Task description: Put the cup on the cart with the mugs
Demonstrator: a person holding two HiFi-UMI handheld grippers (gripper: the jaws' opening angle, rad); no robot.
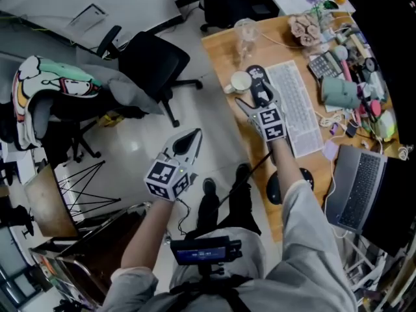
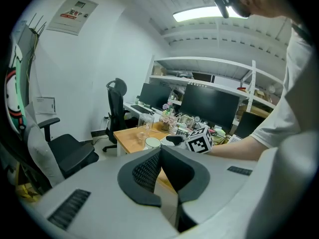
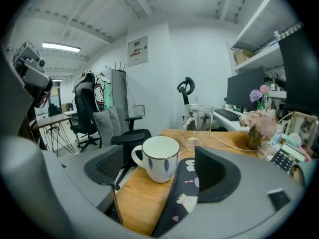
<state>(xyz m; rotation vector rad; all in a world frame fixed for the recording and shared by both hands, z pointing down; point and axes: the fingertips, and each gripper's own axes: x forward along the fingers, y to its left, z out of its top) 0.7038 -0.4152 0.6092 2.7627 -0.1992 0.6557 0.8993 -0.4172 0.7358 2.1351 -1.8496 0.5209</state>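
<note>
A white cup [image 3: 160, 158] with a dark rim and a handle on its left stands on the wooden desk [image 3: 134, 193] near the desk's left edge. In the head view the cup [image 1: 240, 82] sits just beyond my right gripper [image 1: 253, 97]. My right gripper [image 3: 159, 172] is open; the cup stands just ahead of its pads [image 3: 107, 166], and neither pad touches it. A black patterned wrist rest [image 3: 183, 195] lies under the right jaw. My left gripper [image 1: 188, 143] hangs over the floor left of the desk, shut with nothing in it [image 2: 160, 156]. No cart with mugs shows clearly.
A clear glass pitcher [image 3: 198, 126] stands behind the cup. A keyboard [image 1: 296, 106], a laptop [image 1: 357, 184], flowers [image 1: 305, 28] and desk clutter fill the right side. Black office chairs [image 1: 153, 64] stand on the floor to the left. A dark cart-like frame [image 1: 91, 239] is at lower left.
</note>
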